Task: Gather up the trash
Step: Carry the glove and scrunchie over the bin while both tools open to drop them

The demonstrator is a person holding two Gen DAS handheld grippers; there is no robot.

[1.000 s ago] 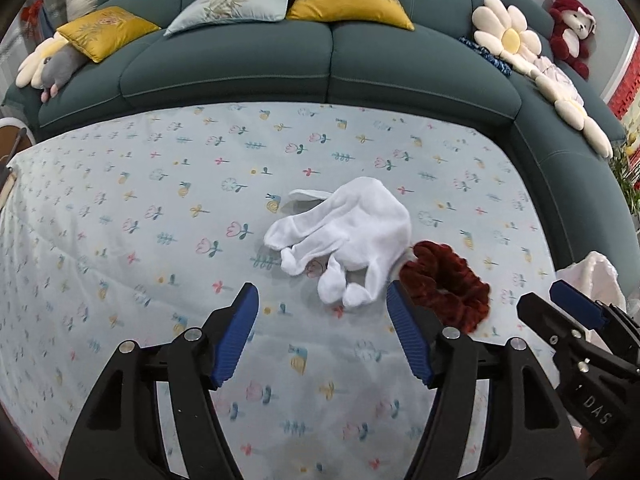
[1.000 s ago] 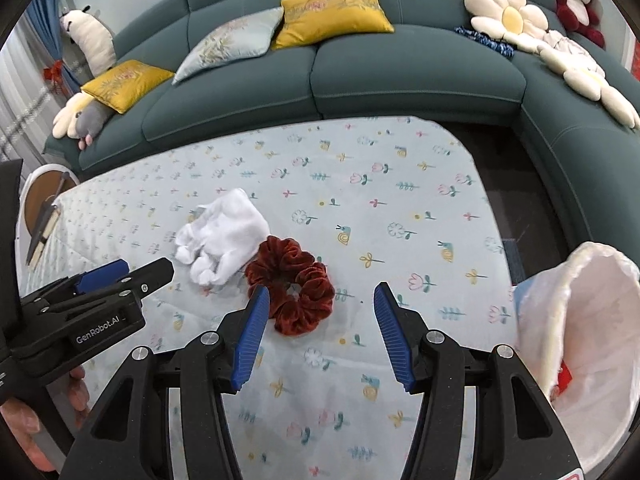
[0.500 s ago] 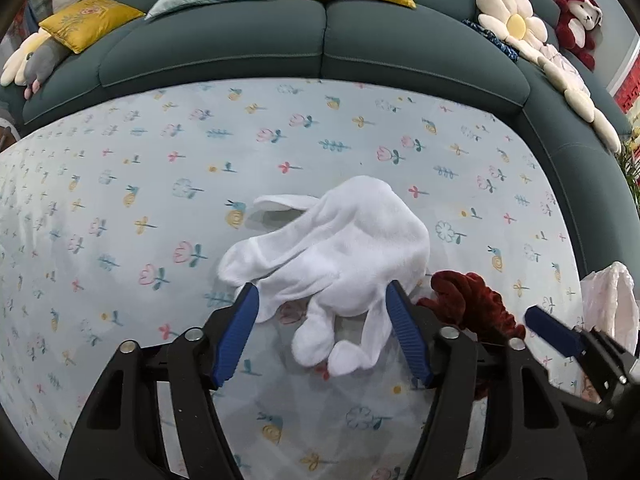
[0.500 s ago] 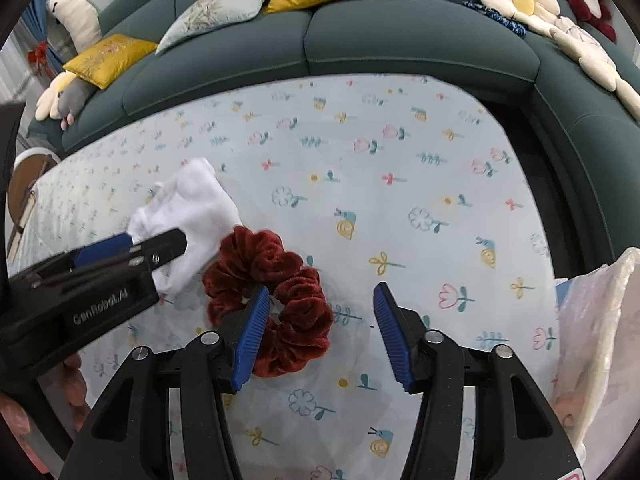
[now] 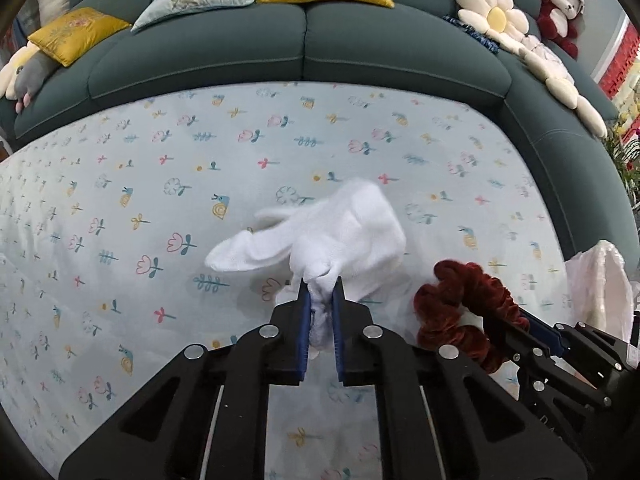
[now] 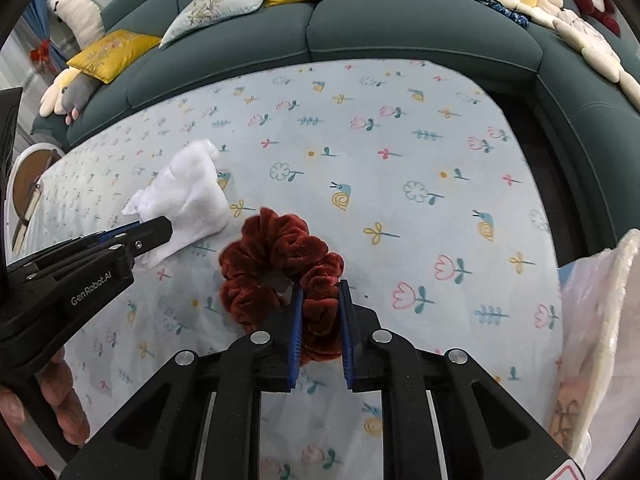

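A white glove (image 5: 344, 232) lies on the flowered tablecloth (image 5: 160, 184). My left gripper (image 5: 321, 296) is shut on its near fingers; the glove also shows in the right wrist view (image 6: 188, 200), with the left gripper (image 6: 156, 234) on it. A dark red velvet scrunchie (image 6: 280, 264) lies just right of the glove. My right gripper (image 6: 320, 292) is shut on its near rim. In the left wrist view the scrunchie (image 5: 460, 304) sits at the tip of the right gripper.
A white plastic trash bag (image 6: 600, 320) stands open at the table's right edge, also seen in the left wrist view (image 5: 600, 280). A teal sofa (image 5: 304, 40) with cushions and plush toys curves behind the table. A small round side table (image 6: 28, 176) stands at far left.
Both grippers moved forward and closed: the left one onto the glove's fingers, the right one onto the scrunchie. The glove is bunched and slightly lifted at the grip.
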